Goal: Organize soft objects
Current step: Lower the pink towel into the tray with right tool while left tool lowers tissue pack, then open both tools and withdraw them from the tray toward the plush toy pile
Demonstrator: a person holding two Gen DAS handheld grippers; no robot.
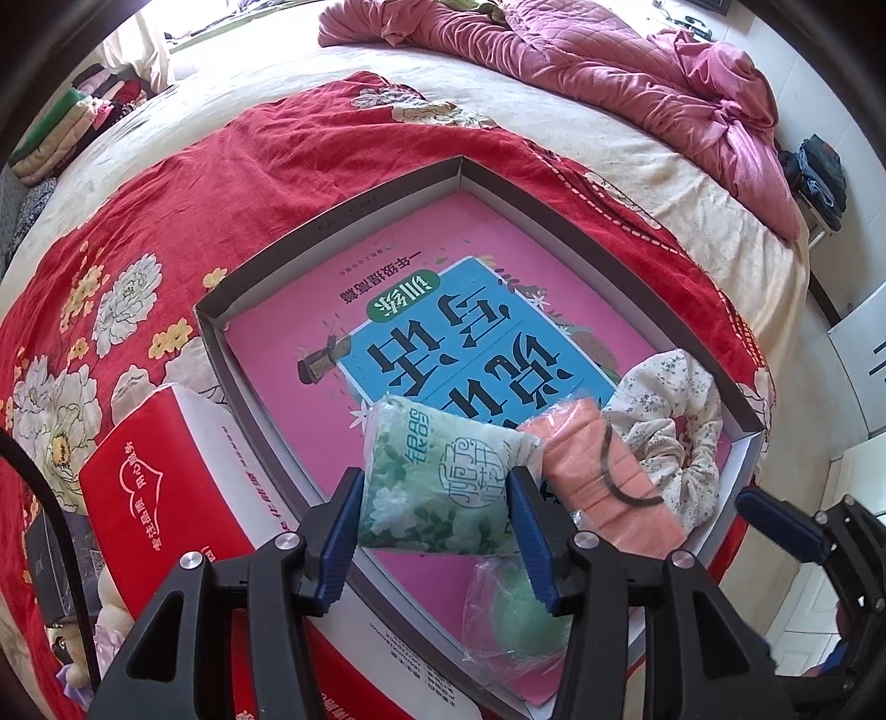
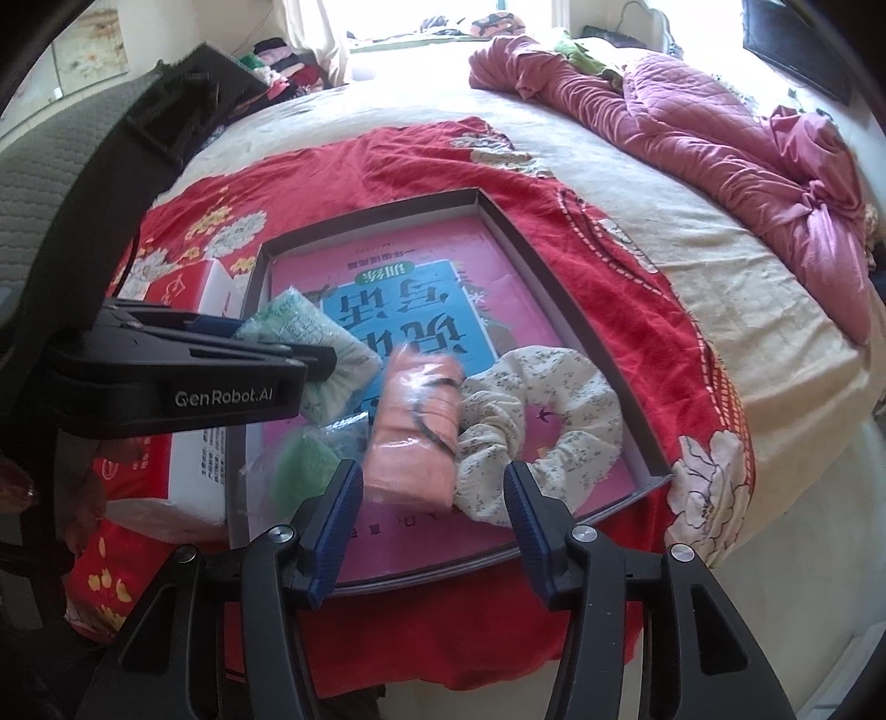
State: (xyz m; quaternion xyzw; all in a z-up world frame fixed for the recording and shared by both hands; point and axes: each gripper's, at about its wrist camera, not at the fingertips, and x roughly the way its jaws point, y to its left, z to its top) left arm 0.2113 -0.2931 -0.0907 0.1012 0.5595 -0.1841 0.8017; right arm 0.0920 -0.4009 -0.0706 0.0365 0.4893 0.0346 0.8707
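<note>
Bedroom, domestic: I saw a bed (image 2: 720,288) with a red floral blanket (image 1: 183,210), a rumpled pink quilt (image 1: 637,72), and folded clothes stacked (image 1: 105,97) beyond.

My bedroom, daylight pouring in.
My bed (image 1: 637,183), under a cream sheet, fills the room. A red floral cloth (image 1: 183,221) covers its near part; a pink quilted blanket (image 2: 736,133) is bunched at its far right. Beyond the bed, a bright window (image 2: 443,14). Left of the bed, stacked folded clothes (image 1: 72,119).
</note>
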